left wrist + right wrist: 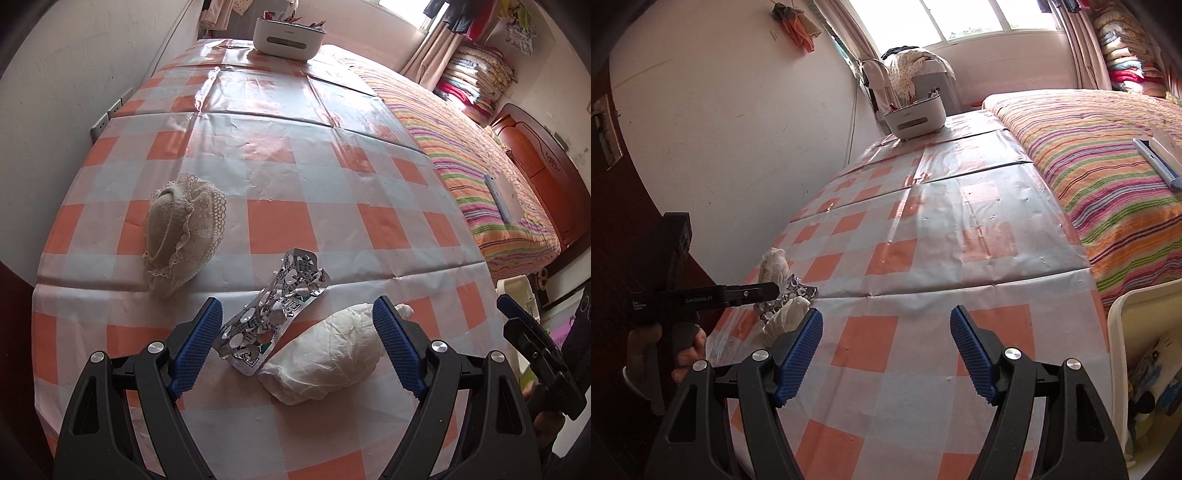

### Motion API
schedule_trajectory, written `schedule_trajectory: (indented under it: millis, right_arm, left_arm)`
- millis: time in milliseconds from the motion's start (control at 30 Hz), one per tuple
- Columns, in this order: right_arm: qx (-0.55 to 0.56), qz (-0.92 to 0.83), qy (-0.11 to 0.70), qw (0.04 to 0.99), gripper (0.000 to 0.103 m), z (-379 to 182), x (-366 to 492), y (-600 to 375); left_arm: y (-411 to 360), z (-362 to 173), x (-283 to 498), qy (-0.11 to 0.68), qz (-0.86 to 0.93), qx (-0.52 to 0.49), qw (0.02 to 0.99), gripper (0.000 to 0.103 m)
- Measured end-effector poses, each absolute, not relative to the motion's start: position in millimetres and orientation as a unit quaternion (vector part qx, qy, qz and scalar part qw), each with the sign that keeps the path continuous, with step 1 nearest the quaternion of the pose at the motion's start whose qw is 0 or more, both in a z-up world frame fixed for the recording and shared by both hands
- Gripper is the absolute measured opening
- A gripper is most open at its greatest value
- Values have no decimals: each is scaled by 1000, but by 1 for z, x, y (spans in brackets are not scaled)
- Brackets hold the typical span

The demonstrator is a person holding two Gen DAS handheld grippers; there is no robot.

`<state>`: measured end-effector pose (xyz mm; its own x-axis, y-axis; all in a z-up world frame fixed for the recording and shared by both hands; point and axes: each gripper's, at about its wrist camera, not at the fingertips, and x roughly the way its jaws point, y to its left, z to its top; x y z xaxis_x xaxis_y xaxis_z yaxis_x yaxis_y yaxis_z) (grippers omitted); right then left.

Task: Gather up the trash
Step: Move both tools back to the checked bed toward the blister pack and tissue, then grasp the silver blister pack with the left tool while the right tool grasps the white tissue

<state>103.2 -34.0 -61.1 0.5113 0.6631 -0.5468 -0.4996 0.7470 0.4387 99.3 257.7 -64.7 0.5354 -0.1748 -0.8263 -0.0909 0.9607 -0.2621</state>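
On the checked tablecloth [280, 184] lie a silver pill blister pack [271, 314], a crumpled white tissue wad [325, 362] and a beige lace cloth [184, 229]. My left gripper [297, 332] is open, its blue pads either side of the blister pack and tissue, just above them. My right gripper [886, 339] is open and empty over bare tablecloth [923, 258]. In the right wrist view the left gripper [768, 291] shows from the side at far left, over the tissue [786, 317] and blister pack [798, 290].
A white desktop bin [290, 35] holding wrappers stands at the table's far end, also in the right wrist view [916, 122]. A striped bed [480, 166] runs along the right. A white tub [1137, 354] stands at the table's near right. A wall bounds the left.
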Motion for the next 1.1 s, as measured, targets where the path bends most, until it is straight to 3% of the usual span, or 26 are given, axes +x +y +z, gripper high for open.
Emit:
schedule_trajectory:
  millis: [500, 733, 1033, 1100]
  right_arm:
    - [8, 430, 410, 805, 70, -83, 116, 79]
    - [-3, 441, 427, 789, 70, -91, 122, 99]
    - [-18, 442, 433, 785, 69, -95, 123, 109]
    - [-22, 437, 433, 788, 64, -94, 122, 109]
  left_arm:
    - [279, -76, 104, 491, -18, -165, 855, 81]
    - [282, -82, 107, 498, -15, -171, 850, 64]
    - [278, -87, 108, 502, -14, -158, 850, 54]
    - [277, -87, 108, 501, -14, -157, 851, 49]
